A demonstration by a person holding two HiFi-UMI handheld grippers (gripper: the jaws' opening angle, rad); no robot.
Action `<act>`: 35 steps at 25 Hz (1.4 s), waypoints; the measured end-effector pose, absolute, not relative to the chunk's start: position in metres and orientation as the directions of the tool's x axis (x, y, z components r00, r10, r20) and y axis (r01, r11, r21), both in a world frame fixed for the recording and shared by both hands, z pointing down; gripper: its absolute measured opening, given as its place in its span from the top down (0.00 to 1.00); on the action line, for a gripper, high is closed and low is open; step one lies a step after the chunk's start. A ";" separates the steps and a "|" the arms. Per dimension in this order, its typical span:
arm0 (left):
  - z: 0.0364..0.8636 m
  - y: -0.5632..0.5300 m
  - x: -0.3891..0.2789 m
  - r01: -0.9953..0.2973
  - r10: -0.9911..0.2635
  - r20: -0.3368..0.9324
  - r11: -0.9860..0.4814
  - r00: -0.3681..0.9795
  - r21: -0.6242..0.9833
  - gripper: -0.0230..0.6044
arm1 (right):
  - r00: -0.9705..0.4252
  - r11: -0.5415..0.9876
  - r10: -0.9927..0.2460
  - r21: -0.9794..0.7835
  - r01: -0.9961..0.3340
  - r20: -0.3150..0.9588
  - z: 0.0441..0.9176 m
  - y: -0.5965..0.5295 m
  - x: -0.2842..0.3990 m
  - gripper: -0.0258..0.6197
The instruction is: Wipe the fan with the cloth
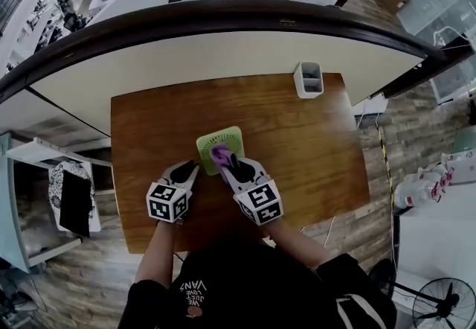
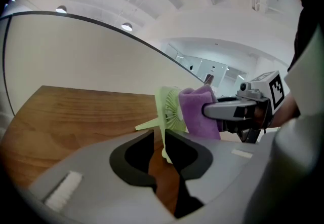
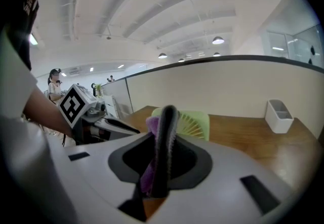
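Observation:
A small pale green fan [image 1: 225,139] stands upright mid-table. My left gripper [image 1: 190,169] is at its left side, shut on the fan's lower edge [image 2: 165,151], which shows between the two fingers in the left gripper view. My right gripper [image 1: 227,161] is shut on a purple cloth [image 1: 219,155] and presses it against the fan's front. In the left gripper view the cloth [image 2: 197,114] covers part of the fan grille [image 2: 172,109]. In the right gripper view the cloth [image 3: 150,125] hangs between the closed fingers [image 3: 167,116], with the fan [image 3: 195,122] just behind.
The wooden table [image 1: 312,156] backs onto a long cream partition [image 1: 186,56]. A white rectangular container [image 1: 308,80] stands at the table's far right edge, also seen as the white container [image 3: 279,115] in the right gripper view. The person's body is at the near edge.

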State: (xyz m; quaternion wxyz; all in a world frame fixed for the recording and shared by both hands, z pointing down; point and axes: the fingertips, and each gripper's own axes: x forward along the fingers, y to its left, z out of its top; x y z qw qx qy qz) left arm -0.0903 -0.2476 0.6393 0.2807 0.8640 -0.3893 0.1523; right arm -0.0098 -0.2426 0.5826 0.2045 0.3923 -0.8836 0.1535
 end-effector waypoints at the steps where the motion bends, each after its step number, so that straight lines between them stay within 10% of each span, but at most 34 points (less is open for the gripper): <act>1: 0.638 -0.245 -0.096 -0.769 -0.603 0.480 -0.526 0.638 0.363 0.84 | -0.628 0.667 -0.613 -0.112 -0.737 0.480 0.584 -0.240 -0.019 0.83; 35: 0.620 -0.202 -0.091 -0.806 -0.677 0.442 -0.448 0.588 0.386 0.95 | -0.482 0.532 -0.690 -0.072 -0.844 0.541 0.611 -0.268 0.077 0.83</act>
